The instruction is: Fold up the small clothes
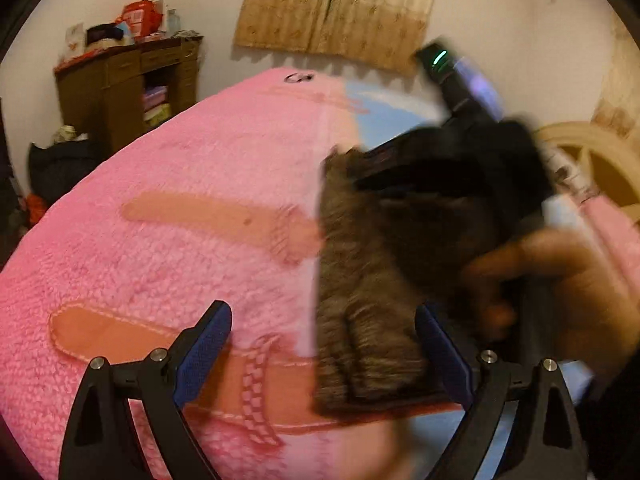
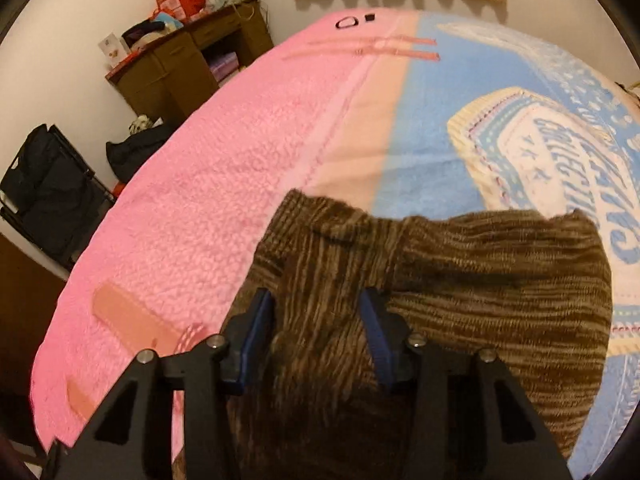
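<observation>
A small brown striped garment (image 2: pixel 460 288) lies on the pink and blue blanket (image 2: pixel 240 160) covering the bed. In the right wrist view my right gripper (image 2: pixel 318 332) has its blue-padded fingers (image 2: pixel 256 332) partly apart, with a fold of the brown garment bunched between them. In the left wrist view my left gripper (image 1: pixel 324 354) is wide open and empty, with the garment (image 1: pixel 360 280) hanging just ahead near its right finger (image 1: pixel 444 352). The other gripper and the hand holding it (image 1: pixel 560 280) show blurred at the right.
A brown wooden cabinet (image 2: pixel 180 64) with clutter on top stands against the far wall. A black bag on a rack (image 2: pixel 48 196) sits left of the bed. A curtain (image 1: pixel 340 8) hangs on the wall. A beige headboard (image 1: pixel 592 160) is at the right.
</observation>
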Tool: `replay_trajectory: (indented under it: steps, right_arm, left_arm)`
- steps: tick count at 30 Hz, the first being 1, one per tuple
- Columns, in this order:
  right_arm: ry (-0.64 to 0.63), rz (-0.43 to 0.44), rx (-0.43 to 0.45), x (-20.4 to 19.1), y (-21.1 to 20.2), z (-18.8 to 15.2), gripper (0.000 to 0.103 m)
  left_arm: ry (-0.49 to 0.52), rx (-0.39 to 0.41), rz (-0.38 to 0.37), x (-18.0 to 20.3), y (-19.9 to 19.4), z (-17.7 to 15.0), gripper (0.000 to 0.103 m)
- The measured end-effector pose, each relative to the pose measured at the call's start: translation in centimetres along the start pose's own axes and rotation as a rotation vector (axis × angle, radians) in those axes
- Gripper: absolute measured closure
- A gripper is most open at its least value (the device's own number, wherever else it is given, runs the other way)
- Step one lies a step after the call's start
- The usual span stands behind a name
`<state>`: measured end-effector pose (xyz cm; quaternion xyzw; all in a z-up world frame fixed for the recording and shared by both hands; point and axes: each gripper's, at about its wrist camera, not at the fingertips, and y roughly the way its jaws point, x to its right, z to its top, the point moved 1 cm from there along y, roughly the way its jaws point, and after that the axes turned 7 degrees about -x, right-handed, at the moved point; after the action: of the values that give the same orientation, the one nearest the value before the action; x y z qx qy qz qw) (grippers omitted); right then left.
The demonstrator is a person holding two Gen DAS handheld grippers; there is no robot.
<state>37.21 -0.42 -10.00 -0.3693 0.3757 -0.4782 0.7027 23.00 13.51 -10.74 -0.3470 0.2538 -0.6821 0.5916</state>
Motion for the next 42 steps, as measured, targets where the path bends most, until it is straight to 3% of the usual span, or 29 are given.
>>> replay_trajectory:
  steps: [2, 5, 9, 13, 14, 15, 18, 22, 25, 29, 33, 36, 40, 42]
  right_arm:
    - [0.004, 0.023, 0.007, 0.2, -0.4, -0.4, 0.087]
    - [0.018, 0.032, 0.040, 0.3, -1.6, -0.7, 0.091]
    - [-0.061, 0.023, 0.104, -2.8, -2.7, -0.1, 0.091]
    - [-0.086, -0.014, 0.038, -3.7, 1.2, 0.5, 0.089]
    - [-0.094, -0.012, 0.059, -3.7, 1.8, 0.2, 0.089]
    - [-0.107, -0.013, 0.093, -3.9, 1.6, 0.0, 0.086]
    - [-0.164, 0.060, 0.087, -4.8, 0.1, -0.1, 0.046]
    - [-0.122, 0.119, 0.246, -3.3, -7.0, -2.2, 0.066]
    - [-0.089, 0.003, 0.278, -0.3, -11.2, -5.5, 0.080]
    - [-0.016, -0.116, 0.299, 5.2, -13.0, -10.1, 0.080]
    - [0.106, -0.059, 0.179, 8.4, -8.9, -11.4, 0.079]
    - [0.106, -0.056, 0.226, 7.8, -8.4, -10.7, 0.077]
    - [0.022, -0.179, 0.217, 5.4, -7.6, -9.7, 0.075]
    - [0.009, -0.185, 0.211, 5.4, -8.0, -9.9, 0.074]
  left_arm:
    - [-0.053, -0.033, -0.015, -1.2, 0.9, -0.2, 0.010]
    - [-0.094, -0.001, -0.058, -2.3, 0.4, -0.2, 0.010]
    - [-0.075, 0.010, -0.039, -1.7, 0.2, -0.4, 0.010]
    - [-0.073, 0.011, -0.040, -1.1, 0.1, -0.9, 0.010]
    - [-0.075, 0.010, -0.043, -1.1, 0.1, -1.1, 0.010]
    - [-0.076, 0.013, -0.047, -1.1, 0.1, -1.1, 0.010]
    - [-0.070, 0.018, -0.041, -0.9, 0.1, -1.2, 0.010]
    - [-0.087, 0.028, -0.065, -1.3, 0.1, -1.0, 0.010]
    - [-0.103, 0.031, -0.080, -1.7, 0.0, -1.1, 0.010]
    - [-0.078, 0.019, -0.038, -1.0, 0.1, -0.9, 0.010]
    - [-0.058, 0.007, -0.001, -0.7, 0.5, -0.8, 0.010]
    - [-0.044, 0.000, 0.024, -0.1, 0.5, -0.8, 0.010]
    - [-0.030, -0.011, 0.052, 0.3, 0.8, -0.8, 0.010]
    - [-0.023, -0.014, 0.065, 0.5, 1.0, -0.7, 0.010]
